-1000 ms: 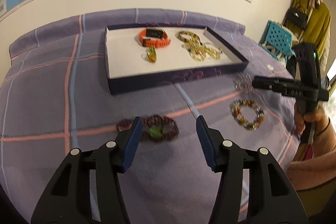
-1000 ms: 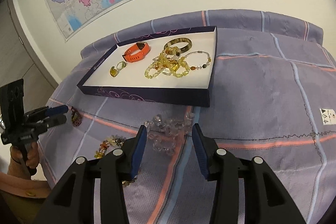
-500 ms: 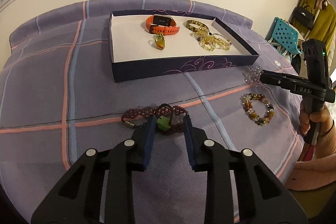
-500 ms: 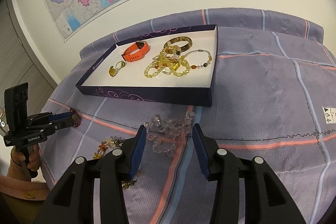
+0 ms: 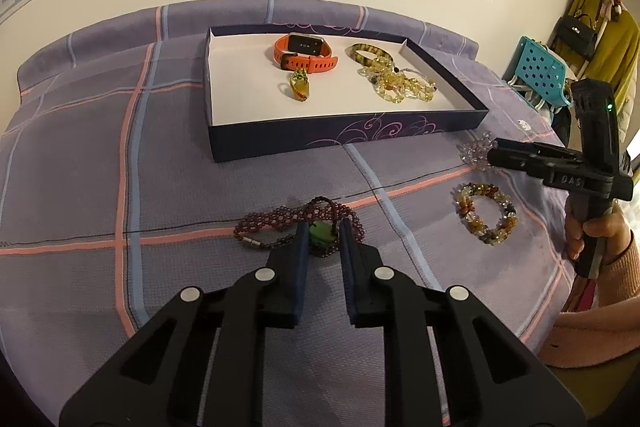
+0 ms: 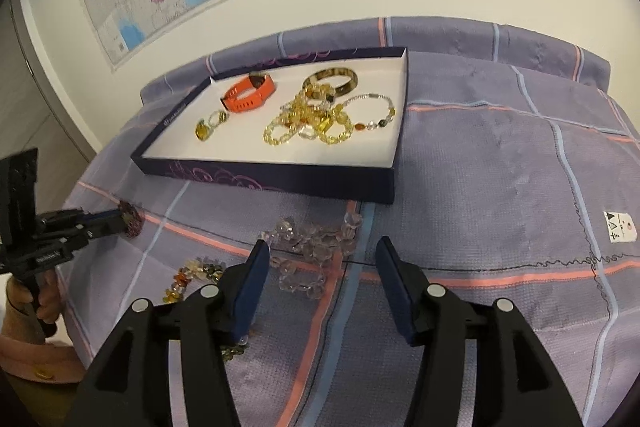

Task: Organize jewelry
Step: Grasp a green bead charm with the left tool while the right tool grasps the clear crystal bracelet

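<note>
A dark red bead necklace (image 5: 280, 221) with a green pendant (image 5: 323, 235) lies on the purple checked cloth. My left gripper (image 5: 324, 234) is shut on the pendant; it also shows in the right wrist view (image 6: 120, 219). My right gripper (image 6: 320, 259) is open above a clear crystal bracelet (image 6: 312, 251), which shows in the left wrist view (image 5: 474, 155) too. An amber bead bracelet (image 5: 486, 213) lies beside it. The navy tray (image 5: 340, 135) holds an orange watch (image 5: 306, 53), a ring (image 5: 299, 87), a bangle and yellow bead strands (image 5: 396, 83).
A wall with a map and sockets stands behind the table. A teal chair (image 5: 540, 71) and hanging bags and clothes (image 5: 596, 39) are at the far right. A small white tag (image 6: 618, 227) lies on the cloth at the right.
My left gripper has moved forward and closed its fingers onto the green pendant. My right gripper has opened wider over the crystal bracelet.
</note>
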The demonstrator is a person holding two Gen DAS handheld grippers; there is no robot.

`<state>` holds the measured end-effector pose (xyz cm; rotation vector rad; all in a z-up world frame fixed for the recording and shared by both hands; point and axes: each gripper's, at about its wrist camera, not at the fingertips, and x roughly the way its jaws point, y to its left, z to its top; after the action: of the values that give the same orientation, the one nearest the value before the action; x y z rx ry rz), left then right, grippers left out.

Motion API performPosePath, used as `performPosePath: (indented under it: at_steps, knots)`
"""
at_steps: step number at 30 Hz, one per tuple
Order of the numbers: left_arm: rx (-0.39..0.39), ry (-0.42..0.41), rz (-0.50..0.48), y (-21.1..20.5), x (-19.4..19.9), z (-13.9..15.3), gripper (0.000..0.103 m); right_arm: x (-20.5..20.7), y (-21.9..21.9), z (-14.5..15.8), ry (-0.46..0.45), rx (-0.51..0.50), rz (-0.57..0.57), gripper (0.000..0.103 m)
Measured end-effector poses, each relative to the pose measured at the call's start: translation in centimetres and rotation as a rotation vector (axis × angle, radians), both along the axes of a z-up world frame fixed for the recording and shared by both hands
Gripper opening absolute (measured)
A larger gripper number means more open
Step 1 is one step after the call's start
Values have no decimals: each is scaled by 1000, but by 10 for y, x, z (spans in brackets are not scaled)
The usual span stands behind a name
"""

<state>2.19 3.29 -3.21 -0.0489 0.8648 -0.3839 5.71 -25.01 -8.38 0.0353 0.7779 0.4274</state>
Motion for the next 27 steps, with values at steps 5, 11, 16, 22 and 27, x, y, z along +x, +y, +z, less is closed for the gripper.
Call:
performPosePath:
  at_steps: [5, 11, 16, 22, 27]
  knots:
    - [-20, -12, -1, 2, -2, 4, 16, 5, 12, -1, -1, -44, 16, 59]
    - [-33, -29, -5, 0, -5, 9, 16, 6, 22, -1, -17, -103, 19, 49]
    - [-43, -31, -11, -3, -6, 9, 16, 7, 18, -1, -20, -112, -2, 26]
    - [-53, -29, -14, -4, -6, 8, 16, 5, 14, 1, -28, -84, 5, 13]
    - [-62, -31, -14, -5, -5, 9, 16, 0, 9, 7, -33, -18, 24, 8]
